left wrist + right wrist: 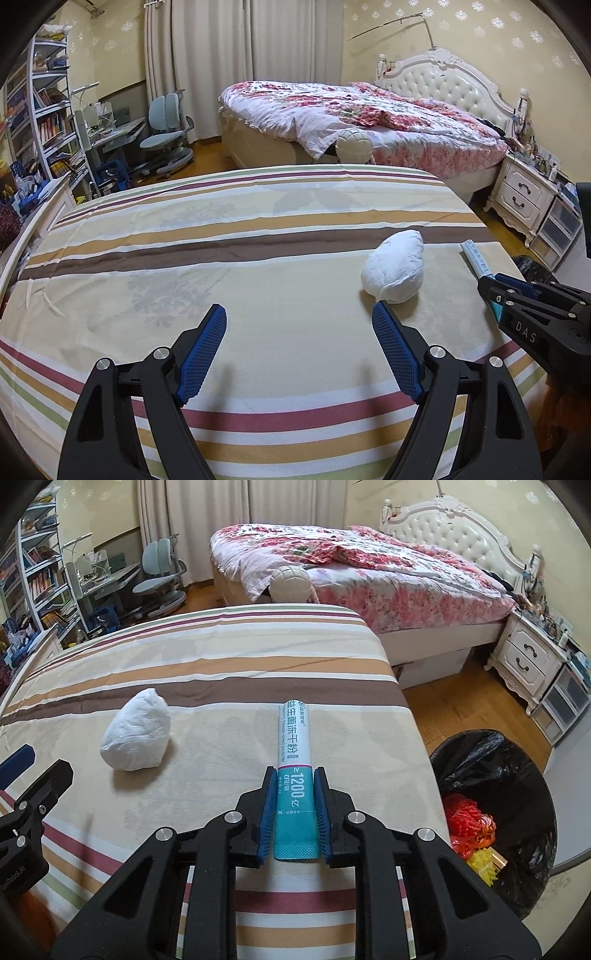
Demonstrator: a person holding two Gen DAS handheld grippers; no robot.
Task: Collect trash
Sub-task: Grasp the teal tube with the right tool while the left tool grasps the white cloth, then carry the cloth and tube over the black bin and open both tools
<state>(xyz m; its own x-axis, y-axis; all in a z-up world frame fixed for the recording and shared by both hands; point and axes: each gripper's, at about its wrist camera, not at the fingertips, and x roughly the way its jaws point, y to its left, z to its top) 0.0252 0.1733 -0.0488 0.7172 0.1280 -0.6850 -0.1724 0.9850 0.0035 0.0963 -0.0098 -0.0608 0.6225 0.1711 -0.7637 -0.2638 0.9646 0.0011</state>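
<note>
Striped cloth (221,657) covers the work surface. Right gripper (294,794) is clamped on the teal end of a long teal-and-white packet (293,738); both blue pads (267,812) press its sides, and the white end points to 12 o'clock, lying along the cloth. Crumpled white tissue wad (136,734) sits at 10 o'clock from that gripper, apart from the packet. Left gripper (299,321) hovers over the cloth, jaws wide apart, nothing between them; the wad lies at its 1 o'clock, just beyond the right fingertip. Black-bagged bin (495,812) stands on the floor at 3 o'clock, holding red and yellow scraps.
</note>
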